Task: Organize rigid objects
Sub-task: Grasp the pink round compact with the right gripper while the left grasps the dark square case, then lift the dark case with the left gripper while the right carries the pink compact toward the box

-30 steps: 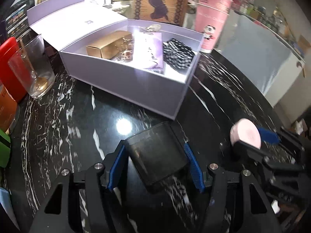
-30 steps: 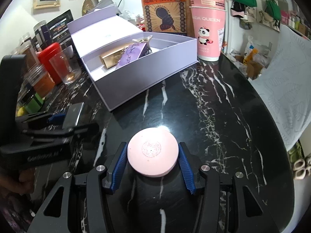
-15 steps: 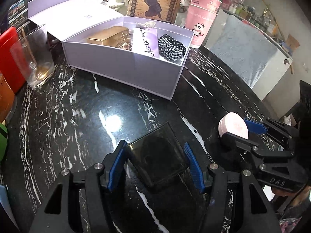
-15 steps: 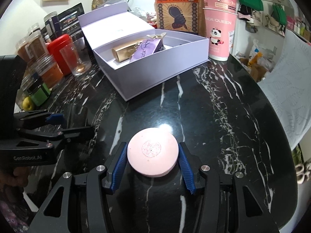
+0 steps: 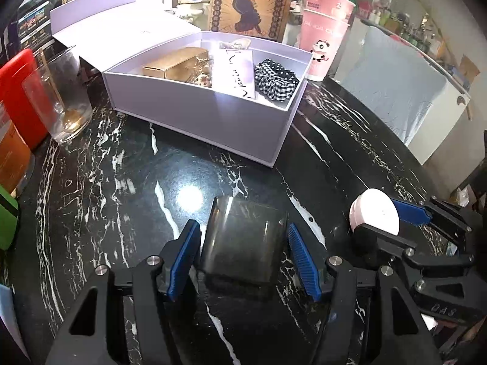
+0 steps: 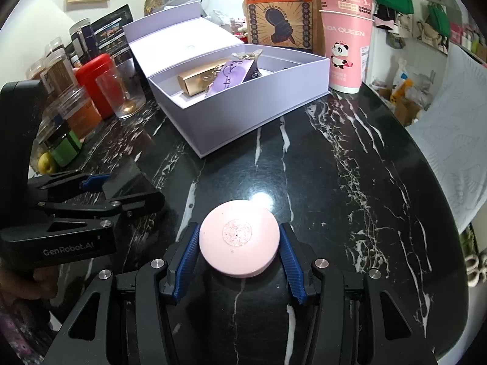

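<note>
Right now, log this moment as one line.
left hand-held gripper: shut on dark case | right hand-held gripper: shut on pink compact | lavender box: open

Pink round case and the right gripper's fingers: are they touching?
Touching. The right wrist view shows both blue fingers pressed against opposite edges of the pink round case, with no gap on either side.

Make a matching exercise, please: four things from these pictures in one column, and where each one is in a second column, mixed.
Things:
1. round pink compact
2. dark smoky square case
3. black-and-white checked scrunchie
4. clear drinking glass

Places:
A. inside the open lilac box
B. between the jaws of the left gripper
C. on the black marble table, left of the box
D. between the jaws of the right gripper

Pairs: 1-D, 2-B, 3-A, 4-C
</note>
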{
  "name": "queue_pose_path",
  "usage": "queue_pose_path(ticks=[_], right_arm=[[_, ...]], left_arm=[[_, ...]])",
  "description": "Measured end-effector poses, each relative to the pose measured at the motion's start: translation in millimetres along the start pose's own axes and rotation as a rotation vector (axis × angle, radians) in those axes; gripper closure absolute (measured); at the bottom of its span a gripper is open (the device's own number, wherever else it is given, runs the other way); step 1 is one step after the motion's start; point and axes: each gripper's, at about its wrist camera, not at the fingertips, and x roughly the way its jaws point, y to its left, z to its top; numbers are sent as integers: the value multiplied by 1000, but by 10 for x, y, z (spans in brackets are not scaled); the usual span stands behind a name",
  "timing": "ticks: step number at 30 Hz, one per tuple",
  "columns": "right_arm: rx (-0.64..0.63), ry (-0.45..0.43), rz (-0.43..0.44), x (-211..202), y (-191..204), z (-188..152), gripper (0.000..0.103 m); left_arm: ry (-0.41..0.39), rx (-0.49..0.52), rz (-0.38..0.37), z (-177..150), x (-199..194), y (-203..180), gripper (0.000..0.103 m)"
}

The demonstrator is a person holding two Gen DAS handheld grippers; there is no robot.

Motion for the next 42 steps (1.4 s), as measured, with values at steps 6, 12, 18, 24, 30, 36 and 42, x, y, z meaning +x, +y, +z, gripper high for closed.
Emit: queue_pose_path(ticks=[6, 12, 18, 24, 30, 36, 42], right_arm=[[0, -1, 0, 12, -6, 7, 52], [11, 2, 12, 13, -2, 14, 52], [5, 0, 8, -22, 41, -4, 52], [0, -12, 9, -86, 109, -9, 52], [10, -23, 30, -153, 202, -10, 52], [-7, -43, 51, -243, 319, -6, 52], [-19, -66, 68, -337, 361, 60, 52]], left_arm=[[-14, 49, 6, -50, -40, -9, 58], [-5, 14, -27, -46, -66, 41, 58], [-16, 21, -29, -37, -129, 29, 58], [-23, 25, -25, -29, -183, 35, 58], [-33, 26, -31, -5, -284, 40, 58], [-47, 41, -18, 41, -410, 22, 58], [-55, 41, -29, 81, -510, 19, 58]])
